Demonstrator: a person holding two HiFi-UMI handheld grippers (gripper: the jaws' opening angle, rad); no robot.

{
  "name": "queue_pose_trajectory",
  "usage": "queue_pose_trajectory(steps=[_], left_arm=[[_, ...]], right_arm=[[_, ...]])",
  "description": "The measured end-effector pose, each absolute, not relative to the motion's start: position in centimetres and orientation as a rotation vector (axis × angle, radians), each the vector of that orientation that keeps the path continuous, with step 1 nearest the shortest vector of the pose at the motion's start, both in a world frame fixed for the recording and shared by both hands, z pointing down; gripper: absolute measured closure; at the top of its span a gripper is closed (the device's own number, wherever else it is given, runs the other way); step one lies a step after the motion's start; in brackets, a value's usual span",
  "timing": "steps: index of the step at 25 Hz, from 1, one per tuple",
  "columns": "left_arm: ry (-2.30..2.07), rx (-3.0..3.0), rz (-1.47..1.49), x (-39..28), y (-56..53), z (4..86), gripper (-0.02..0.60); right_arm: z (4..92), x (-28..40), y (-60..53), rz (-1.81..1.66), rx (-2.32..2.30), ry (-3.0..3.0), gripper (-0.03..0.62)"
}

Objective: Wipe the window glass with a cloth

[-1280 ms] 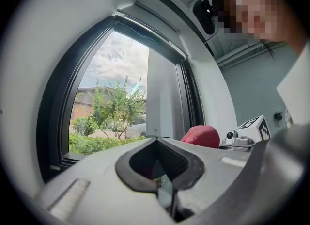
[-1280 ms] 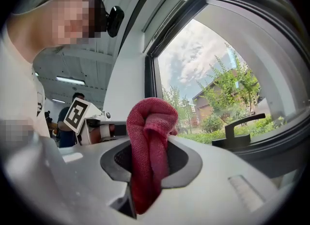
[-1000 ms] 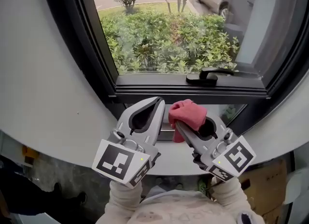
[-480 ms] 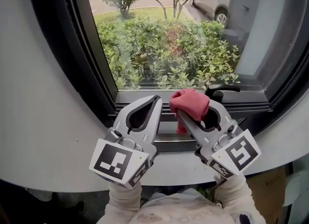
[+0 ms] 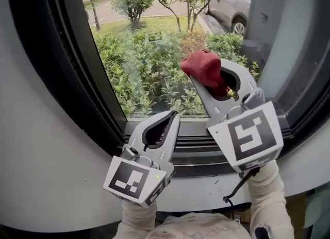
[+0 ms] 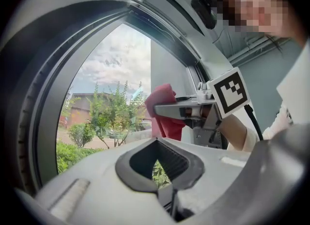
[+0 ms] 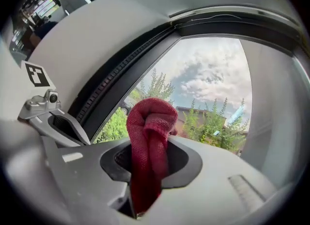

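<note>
A bunched red cloth [image 5: 203, 68] sticks out of my right gripper [image 5: 202, 75], which is shut on it and raised in front of the window glass [image 5: 149, 52]. In the right gripper view the cloth [image 7: 150, 136] hangs pinched between the jaws, with the pane [image 7: 208, 88] just ahead. My left gripper [image 5: 172, 115] is shut with nothing in it and sits lower, over the window sill [image 5: 201, 181]. From the left gripper view I see the right gripper and cloth [image 6: 164, 110] to the right of the glass [image 6: 106, 88].
A dark window frame [image 5: 77, 78] curves up the left side and a grey frame panel [image 5: 289, 42] stands on the right. Shrubs, trees and a parked car [image 5: 232, 6] lie outside. White wall [image 5: 31, 145] surrounds the opening.
My right gripper has lifted the red cloth from sill level up in front of the pane. The left gripper stayed low near the sill. The head view has tilted upward.
</note>
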State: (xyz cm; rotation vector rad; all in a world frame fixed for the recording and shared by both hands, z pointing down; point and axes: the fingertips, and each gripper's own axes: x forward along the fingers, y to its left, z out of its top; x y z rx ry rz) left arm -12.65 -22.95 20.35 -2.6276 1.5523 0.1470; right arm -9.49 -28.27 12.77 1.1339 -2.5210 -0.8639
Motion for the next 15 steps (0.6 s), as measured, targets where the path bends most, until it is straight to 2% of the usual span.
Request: queue_pose_trajectory(steps=[6, 15], left_arm=[[1.550, -2.641, 0.153, -13.6, -24.4, 19.8, 0.581], [1.524, -2.689, 0.174, -14.0, -25.3, 19.1, 0.581]], right_arm=[[11.3, -10.6, -28.9, -1.042, 1.189, -2.372, 0.476], [2.4, -10.5, -29.0, -1.233, 1.255, -2.268, 0.470]])
